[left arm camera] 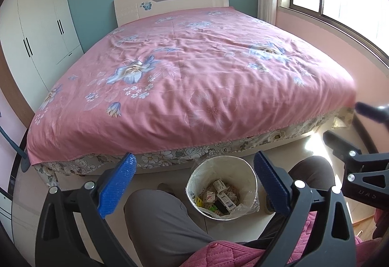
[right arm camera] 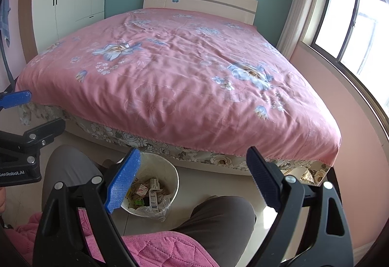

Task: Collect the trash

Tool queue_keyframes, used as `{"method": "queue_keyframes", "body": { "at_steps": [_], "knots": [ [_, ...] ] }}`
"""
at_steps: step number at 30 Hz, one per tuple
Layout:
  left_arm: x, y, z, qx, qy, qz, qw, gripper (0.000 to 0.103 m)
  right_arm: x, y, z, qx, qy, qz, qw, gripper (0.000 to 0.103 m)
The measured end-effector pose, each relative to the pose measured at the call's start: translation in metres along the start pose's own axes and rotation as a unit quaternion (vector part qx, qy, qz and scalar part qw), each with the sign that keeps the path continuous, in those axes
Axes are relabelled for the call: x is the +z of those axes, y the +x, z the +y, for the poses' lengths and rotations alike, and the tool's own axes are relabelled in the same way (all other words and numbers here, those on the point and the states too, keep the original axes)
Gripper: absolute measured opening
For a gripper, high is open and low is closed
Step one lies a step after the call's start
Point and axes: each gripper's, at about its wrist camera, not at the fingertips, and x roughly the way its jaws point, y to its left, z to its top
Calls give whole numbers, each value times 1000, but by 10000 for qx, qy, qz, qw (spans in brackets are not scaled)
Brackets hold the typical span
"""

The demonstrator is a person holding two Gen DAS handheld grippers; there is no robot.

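**At the foot of the bed, both grippers idle over a filled bin**

Between the knees of a seated person, the bin (left arm camera: 222,188) is seen on the floor — small boxes and wrappers (left arm camera: 218,196) already lie inside its clear liner. The left gripper (left arm camera: 192,184) and the right gripper (right arm camera: 194,179) are held with jaws wide apart, nothing between them. Collecting seems finished or paused; the pink bedspread (left arm camera: 194,77) looks clear. If more trash remains, it must be found first. Only the right view shows something pale under the bed's far corner (right arm camera: 307,175) — too unclear to name.
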Motion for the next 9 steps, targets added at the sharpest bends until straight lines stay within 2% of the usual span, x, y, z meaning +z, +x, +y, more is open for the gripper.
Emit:
{"method": "queue_keyframes", "body": {
  "at_steps": [9],
  "knots": [
    [-1,1,-1,73,12,45,10000,99,0,0,-1,5,2,-4,10000,87]
  ]
}}
